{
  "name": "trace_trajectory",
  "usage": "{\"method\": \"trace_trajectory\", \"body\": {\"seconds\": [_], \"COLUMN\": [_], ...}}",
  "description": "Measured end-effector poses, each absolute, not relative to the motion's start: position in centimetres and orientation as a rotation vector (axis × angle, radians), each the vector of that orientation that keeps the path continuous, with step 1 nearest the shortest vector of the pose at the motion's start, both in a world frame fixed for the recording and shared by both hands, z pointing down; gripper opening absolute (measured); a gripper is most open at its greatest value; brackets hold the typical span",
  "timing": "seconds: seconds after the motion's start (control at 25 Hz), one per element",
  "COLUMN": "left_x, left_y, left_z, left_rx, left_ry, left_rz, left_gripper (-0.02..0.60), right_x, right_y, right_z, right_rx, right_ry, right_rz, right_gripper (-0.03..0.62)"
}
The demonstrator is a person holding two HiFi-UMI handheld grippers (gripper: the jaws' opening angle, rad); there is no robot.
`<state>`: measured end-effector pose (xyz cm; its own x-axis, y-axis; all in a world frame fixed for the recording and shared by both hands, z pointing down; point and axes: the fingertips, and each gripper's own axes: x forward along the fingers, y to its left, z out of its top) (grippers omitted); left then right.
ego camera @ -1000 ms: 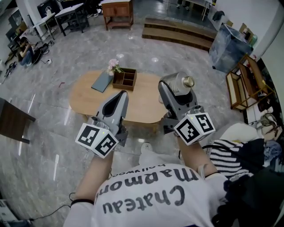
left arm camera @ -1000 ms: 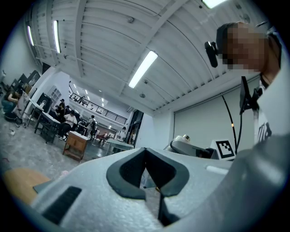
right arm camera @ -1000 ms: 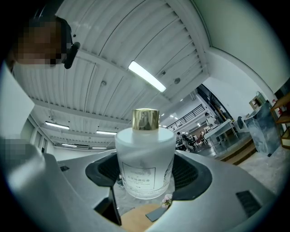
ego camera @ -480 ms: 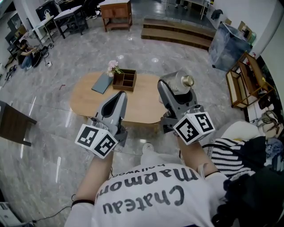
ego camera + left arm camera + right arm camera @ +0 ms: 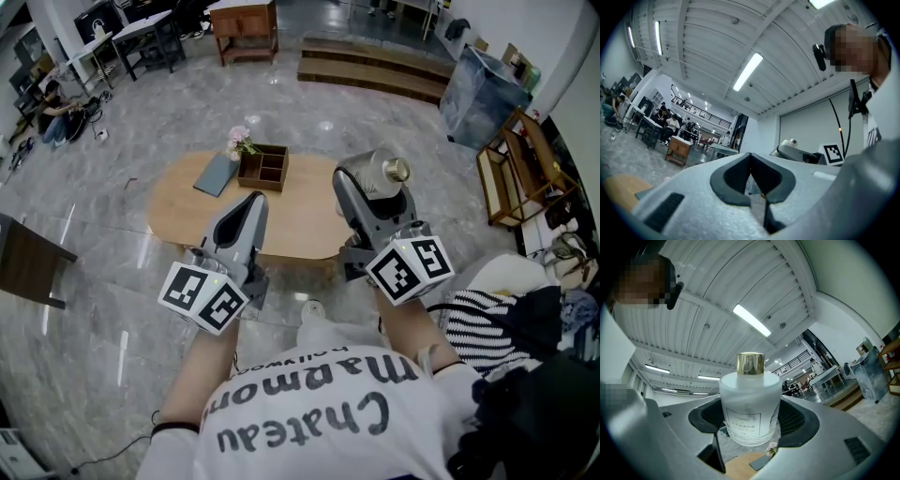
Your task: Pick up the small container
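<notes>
the right hand-held gripper (image 5: 752, 425) grips the small container (image 5: 750, 394), a frosted bottle with 1 gold cap, well above the desk (image 5: 300, 230). the left hand-held gripper (image 5: 752, 178) is clenched on nothing. the pick-up looks done; next needs only a steady hold.

The white T-shirt (image 5: 309, 412) reads "Chateau Marmon", upside down; label print on the frosted bottle (image 5: 750, 399) is too small to read.
</notes>
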<state>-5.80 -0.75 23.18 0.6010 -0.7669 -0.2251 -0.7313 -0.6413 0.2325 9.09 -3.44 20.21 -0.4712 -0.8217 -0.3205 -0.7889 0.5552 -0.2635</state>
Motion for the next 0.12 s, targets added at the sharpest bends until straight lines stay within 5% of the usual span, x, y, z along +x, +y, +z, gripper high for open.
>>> {"method": "trace_trajectory", "body": {"seconds": [0.12], "left_x": [-6.09], "left_y": [-0.85], "left_z": [23.15], "left_rx": [2.707], "left_ry": [-1.271], "left_rz": [-0.465], "left_gripper": [0.014], "right_x": [8.81], "right_y": [-3.54], "right_z": [20.15], "right_rx": [-1.309], "right_ry": [2.383], "right_rz": [-0.106], "right_gripper": [0.331]}}
